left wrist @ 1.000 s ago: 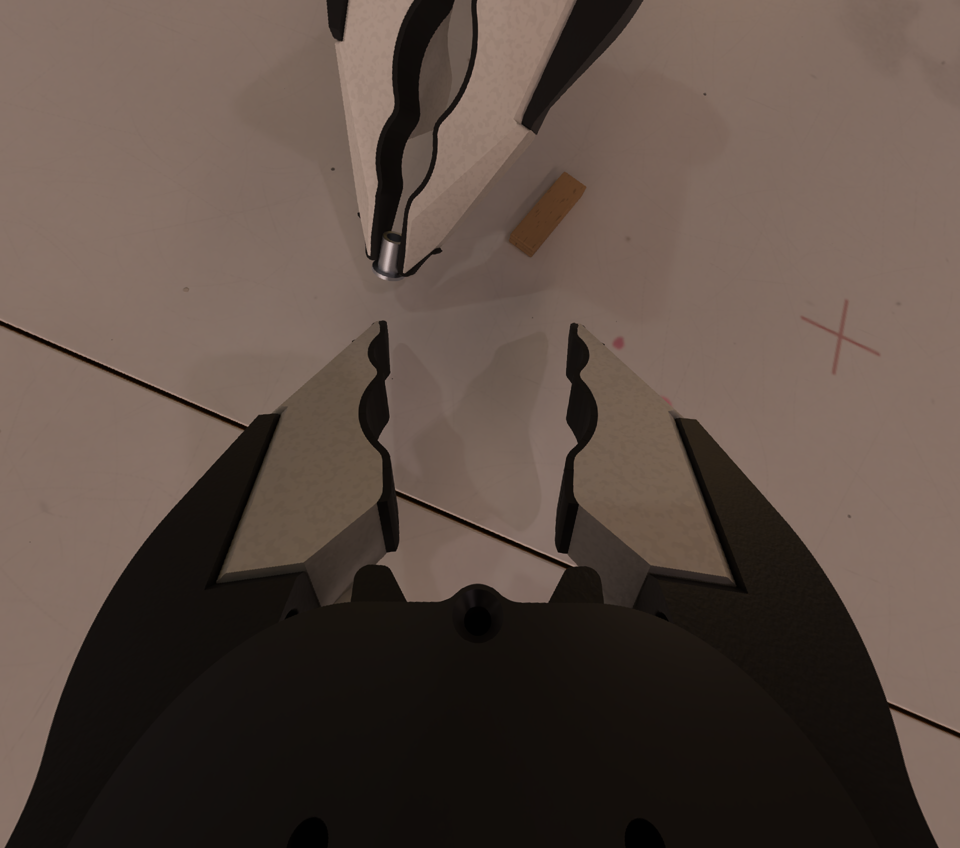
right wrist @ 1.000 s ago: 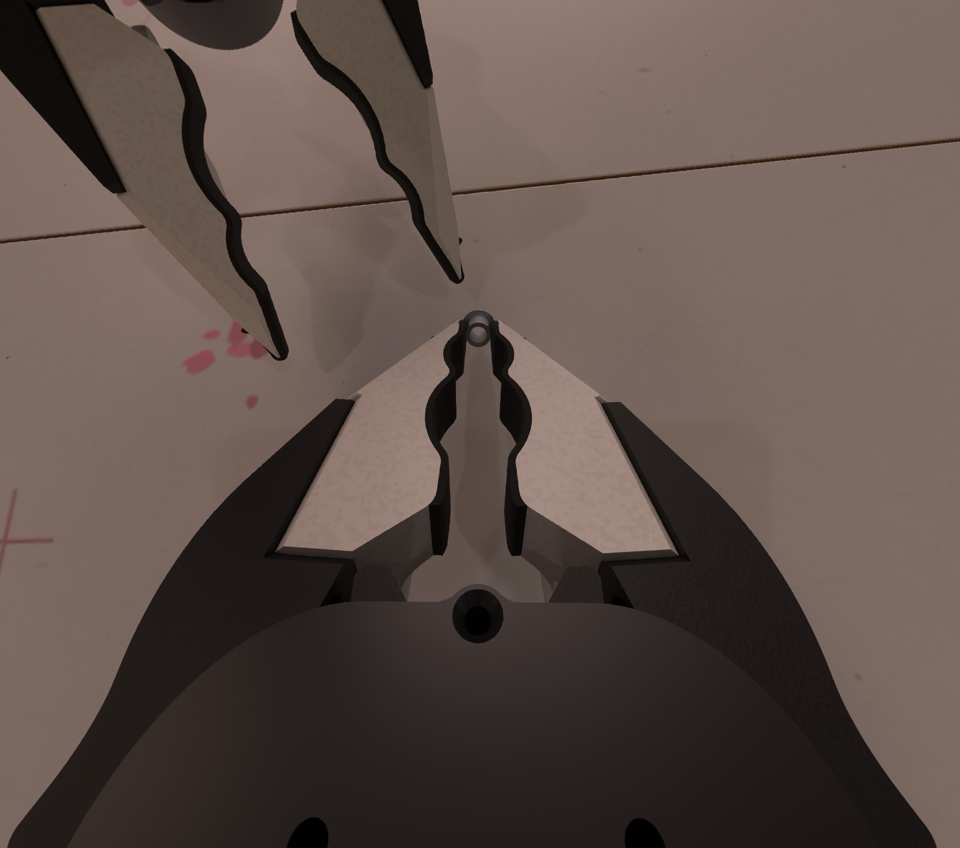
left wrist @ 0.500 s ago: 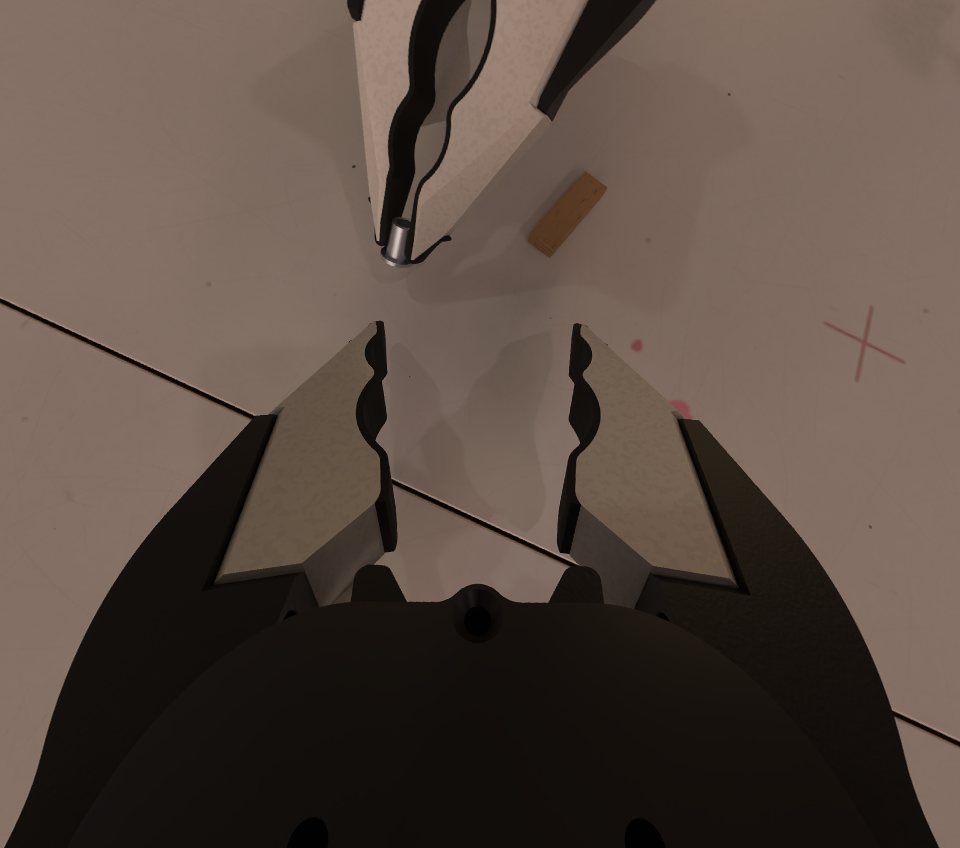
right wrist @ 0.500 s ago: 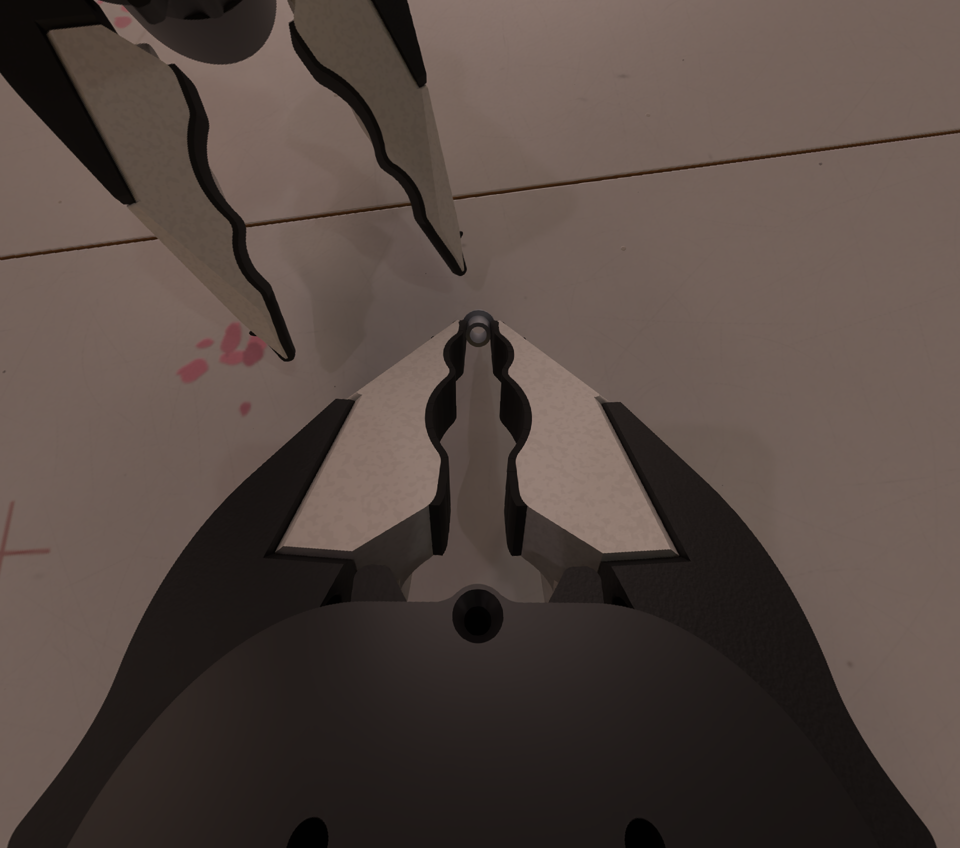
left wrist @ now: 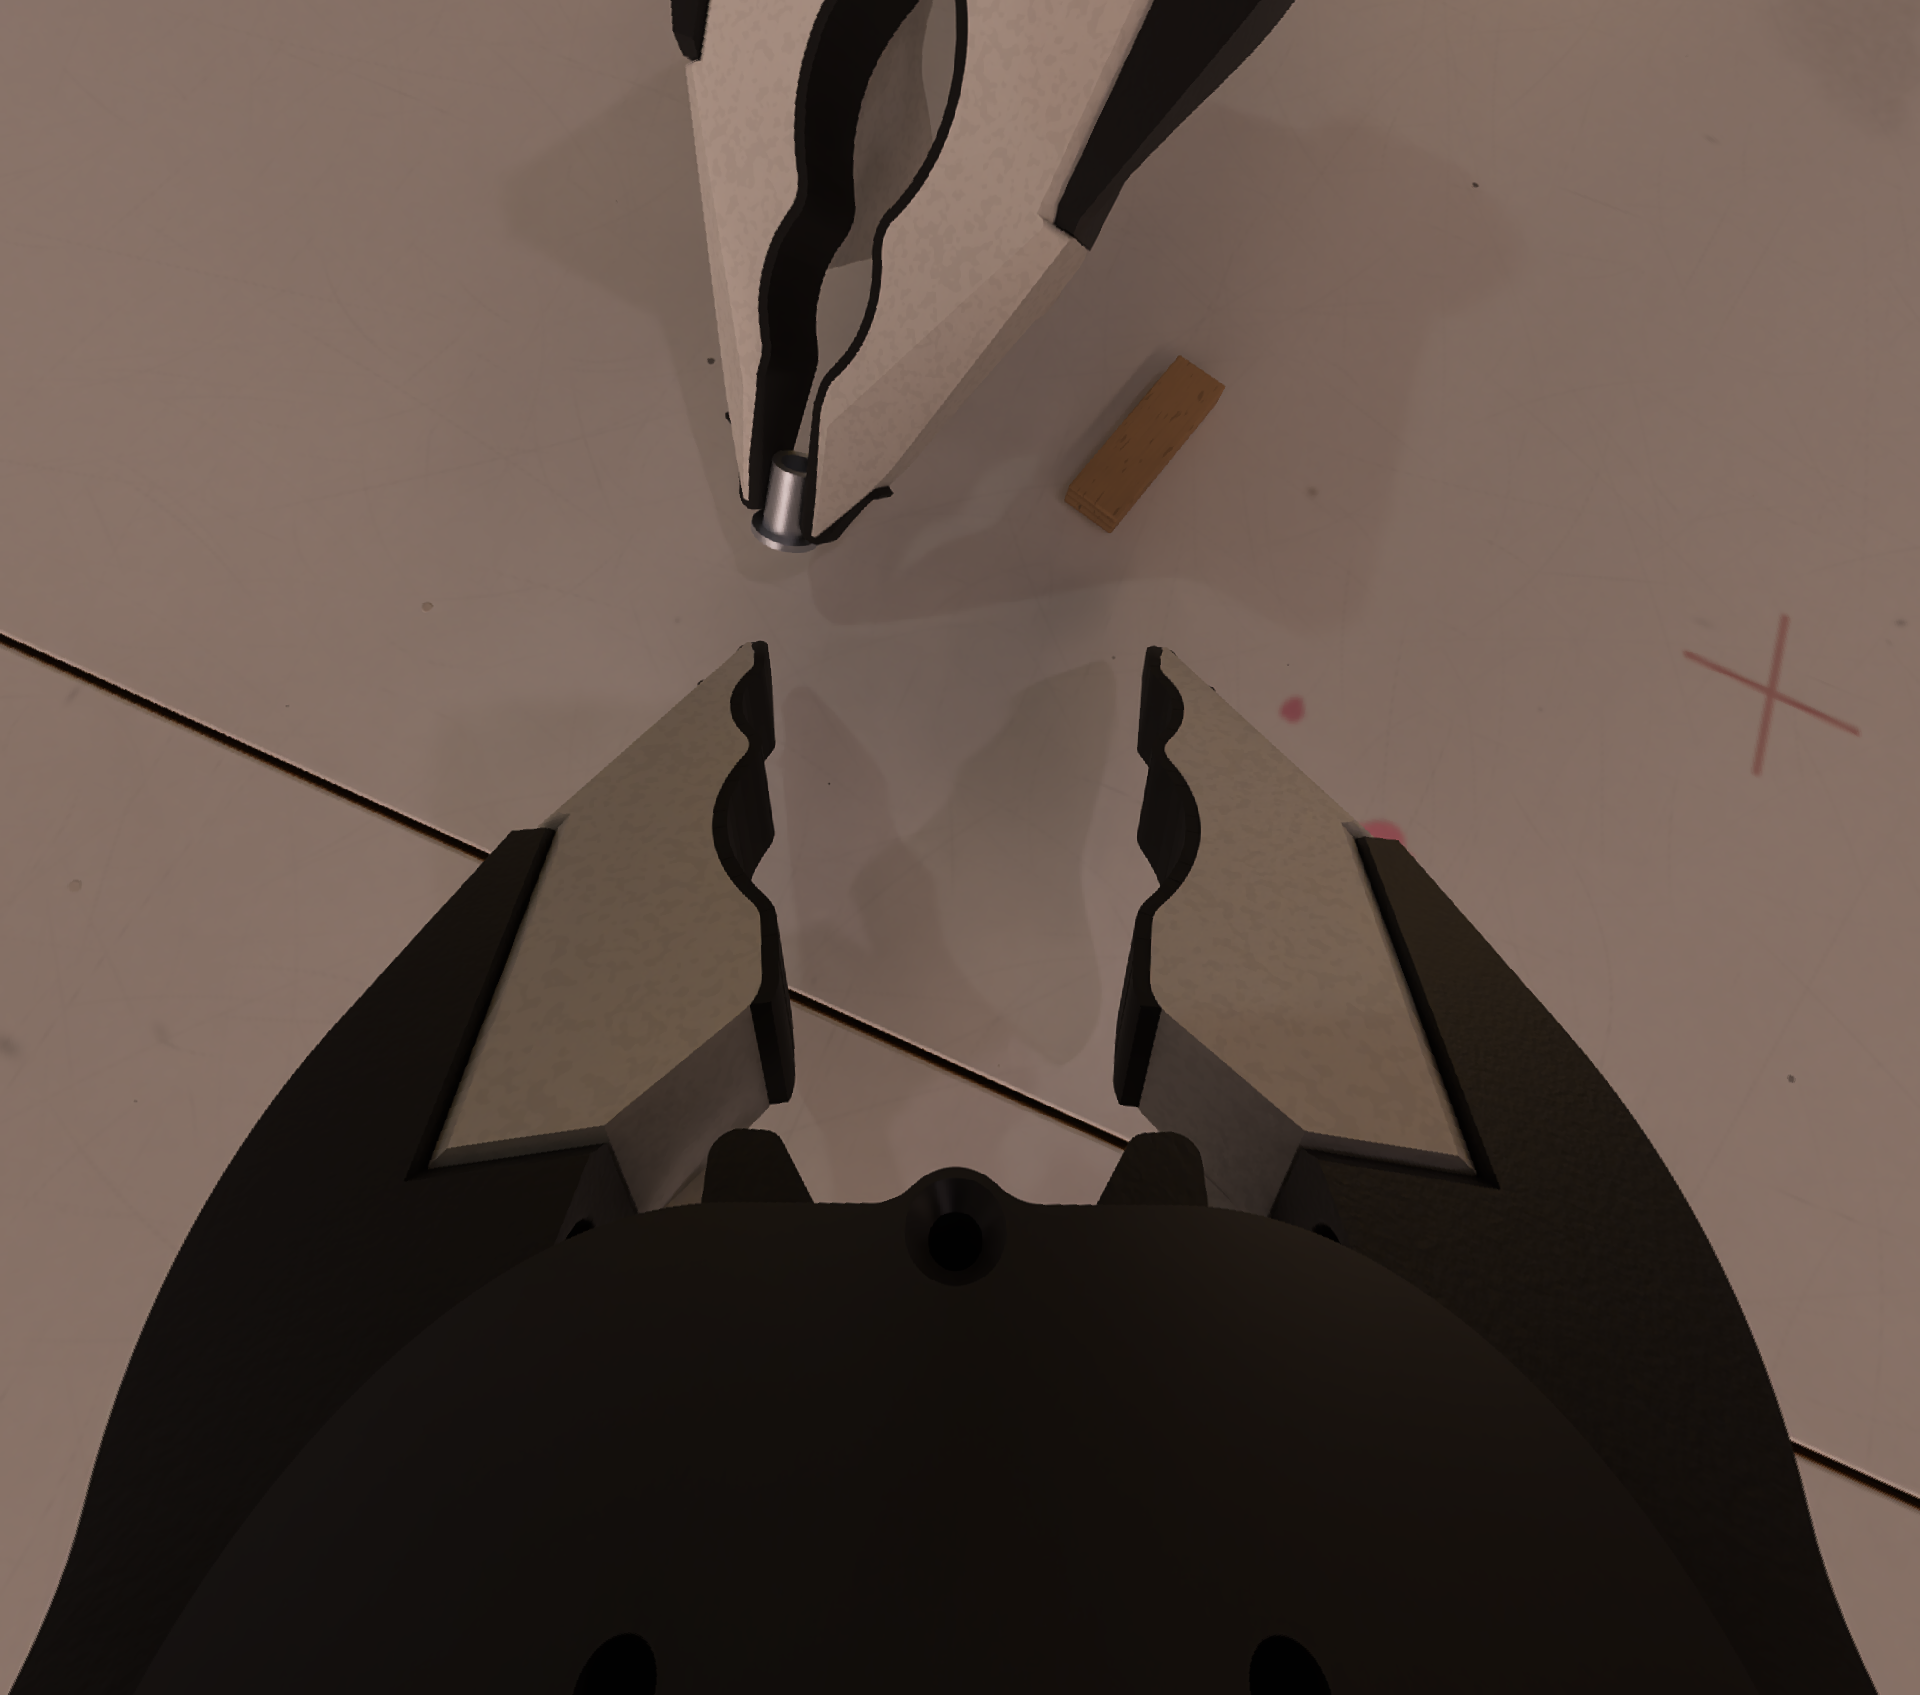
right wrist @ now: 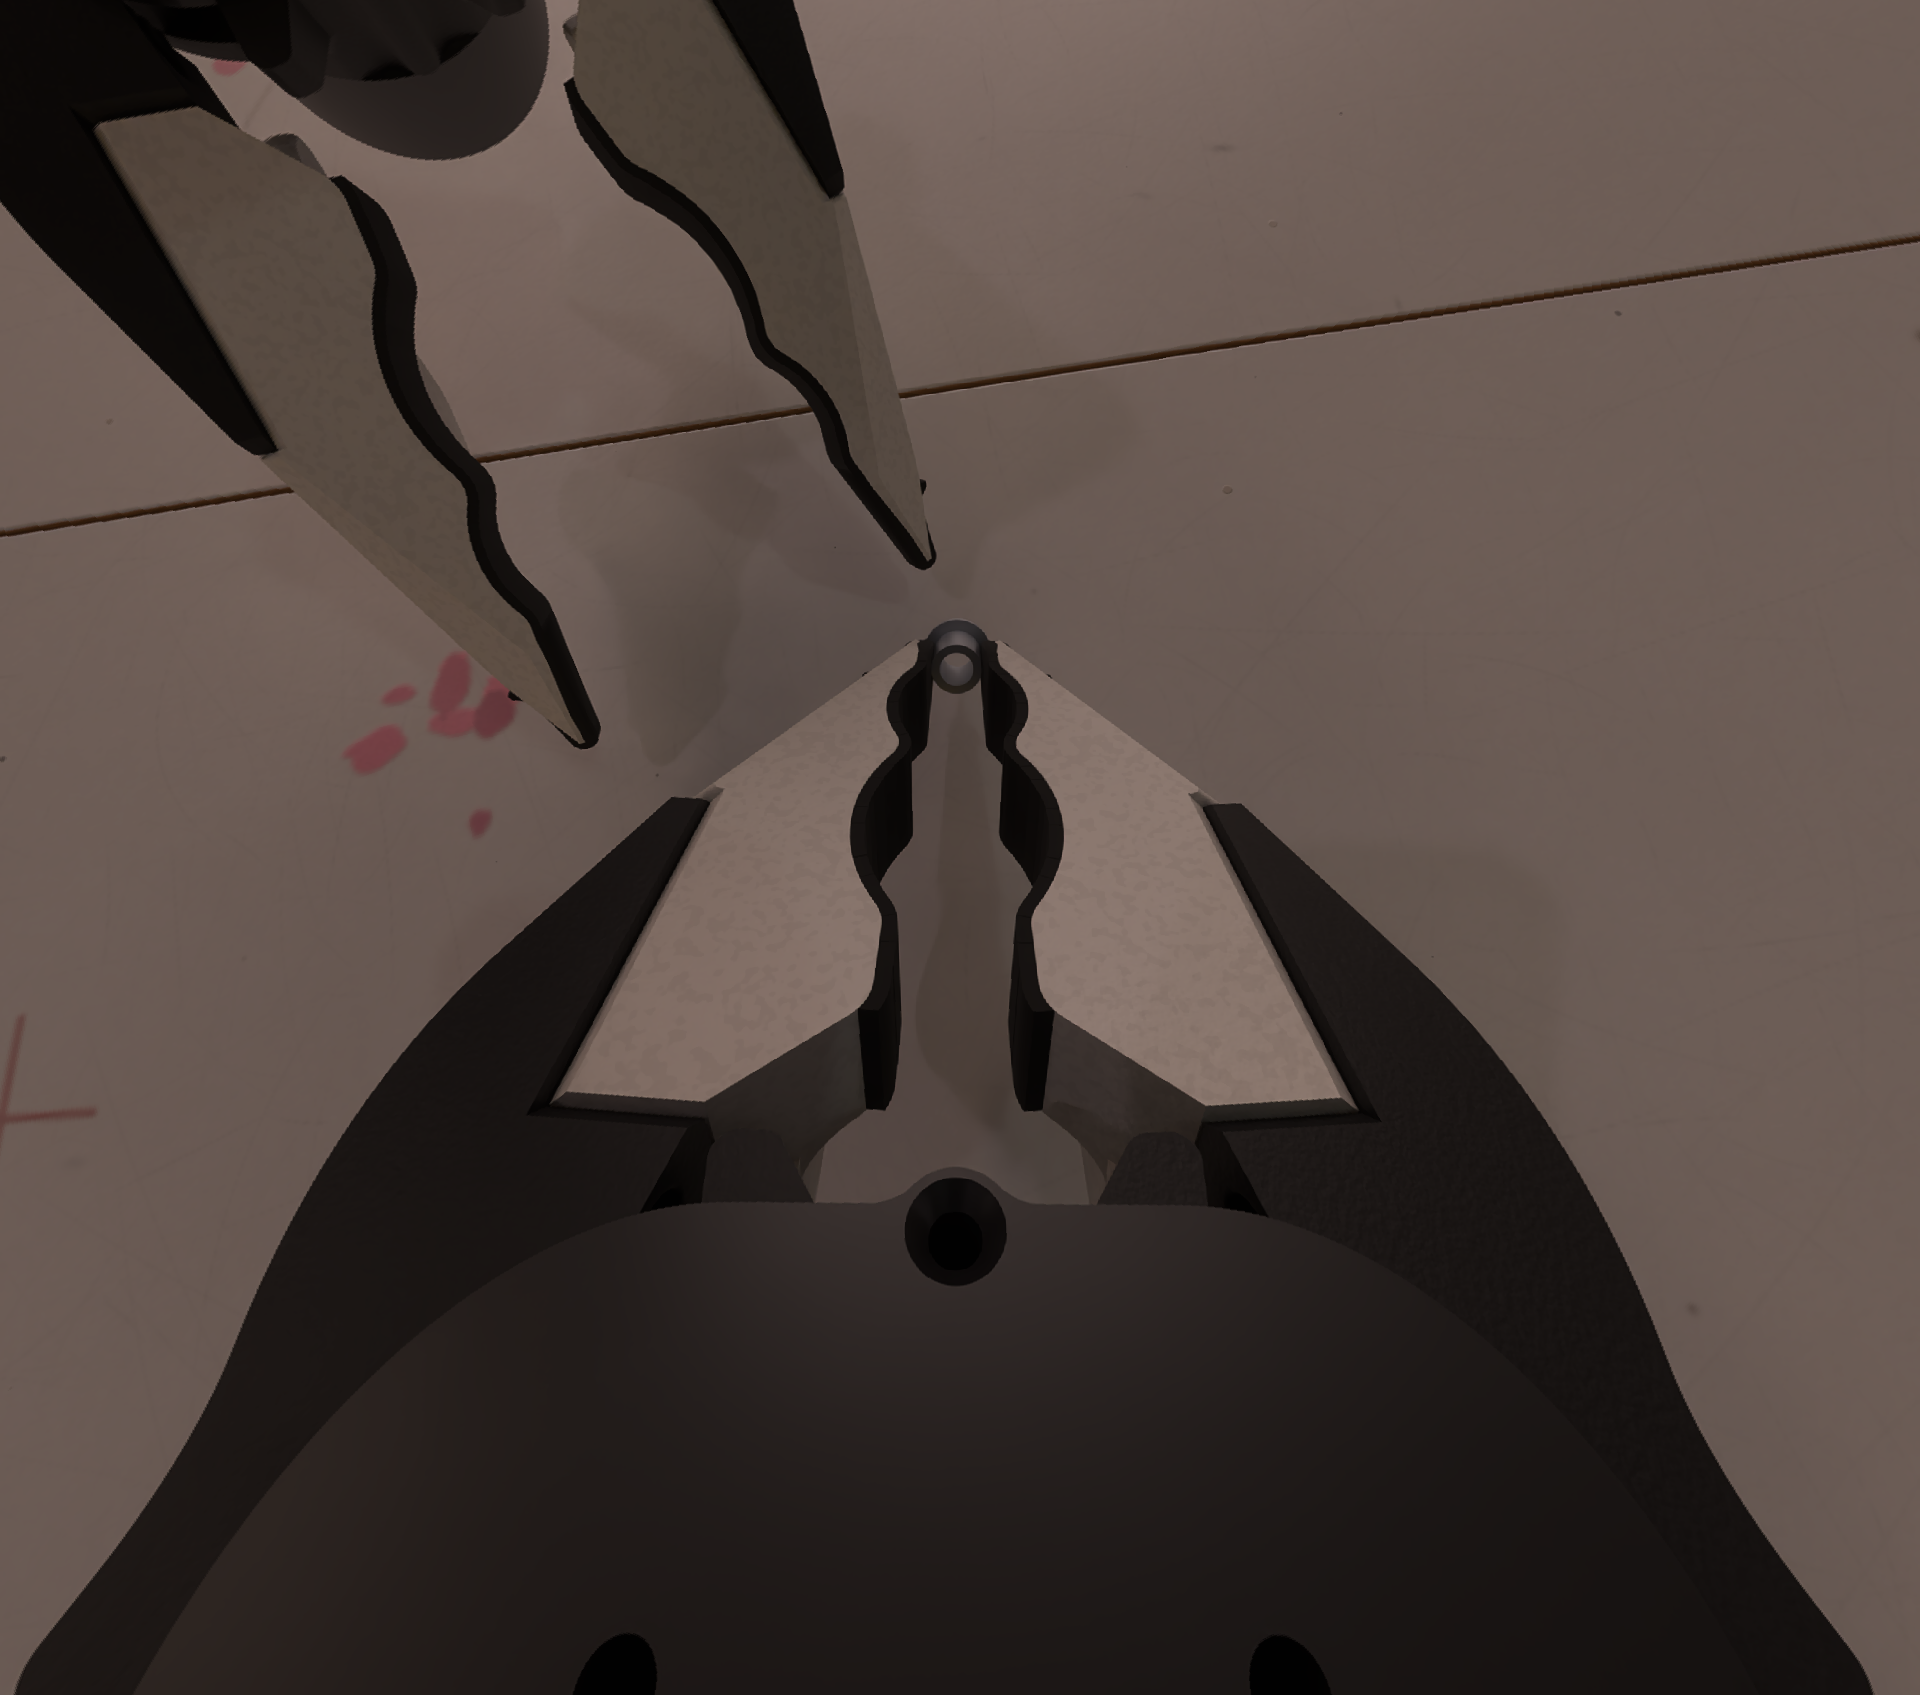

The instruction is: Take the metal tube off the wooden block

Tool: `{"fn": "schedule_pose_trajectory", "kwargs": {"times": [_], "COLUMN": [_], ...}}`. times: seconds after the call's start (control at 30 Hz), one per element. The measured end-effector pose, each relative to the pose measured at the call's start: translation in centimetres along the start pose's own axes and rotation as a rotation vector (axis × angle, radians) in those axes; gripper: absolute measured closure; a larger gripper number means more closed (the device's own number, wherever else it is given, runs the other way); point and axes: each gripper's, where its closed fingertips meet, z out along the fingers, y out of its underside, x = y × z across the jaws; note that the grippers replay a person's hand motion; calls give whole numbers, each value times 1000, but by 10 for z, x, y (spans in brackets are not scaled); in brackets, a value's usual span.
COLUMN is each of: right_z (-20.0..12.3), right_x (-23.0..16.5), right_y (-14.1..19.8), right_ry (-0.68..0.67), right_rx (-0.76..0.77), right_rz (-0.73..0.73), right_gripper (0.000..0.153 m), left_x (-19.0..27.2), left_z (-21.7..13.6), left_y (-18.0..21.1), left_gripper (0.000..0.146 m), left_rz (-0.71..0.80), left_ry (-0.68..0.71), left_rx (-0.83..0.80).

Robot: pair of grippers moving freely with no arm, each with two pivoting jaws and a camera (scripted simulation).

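Note:
The short metal tube point(left wrist: 785, 500) is pinched at the tips of my right gripper point(left wrist: 795, 492), which is shut on it and points down at the pale table. In the right wrist view the tube point(right wrist: 957, 665) shows end-on between that gripper's point(right wrist: 957, 658) tips. The small wooden block point(left wrist: 1145, 456) lies flat on the table to the right of the tube, apart from it. My left gripper point(left wrist: 954, 658) is open and empty, its tips just short of the tube. It also shows in the right wrist view point(right wrist: 753, 637).
A dark seam point(left wrist: 312, 788) crosses the table under my left gripper. A red cross mark point(left wrist: 1771, 695) and pink spots point(left wrist: 1294, 708) lie to the right. Pink spots point(right wrist: 436, 720) also show in the right wrist view.
The right gripper with the tube has risen slightly and drifted a little relative to the left gripper. The block stays on the table. Both grips are unchanged.

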Motion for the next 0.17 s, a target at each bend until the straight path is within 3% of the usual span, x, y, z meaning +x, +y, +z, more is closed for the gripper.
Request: {"fn": "schedule_pose_trajectory", "kwargs": {"times": [0.17], "right_z": [-3], "right_x": [4], "right_y": [1], "right_ry": [18], "right_rx": [-6], "right_rz": [-3], "right_gripper": [144], "left_x": [-1], "left_z": [0], "left_y": [0], "left_gripper": [76], "left_rz": [-4], "left_ry": [-5], "left_rx": [3]}}
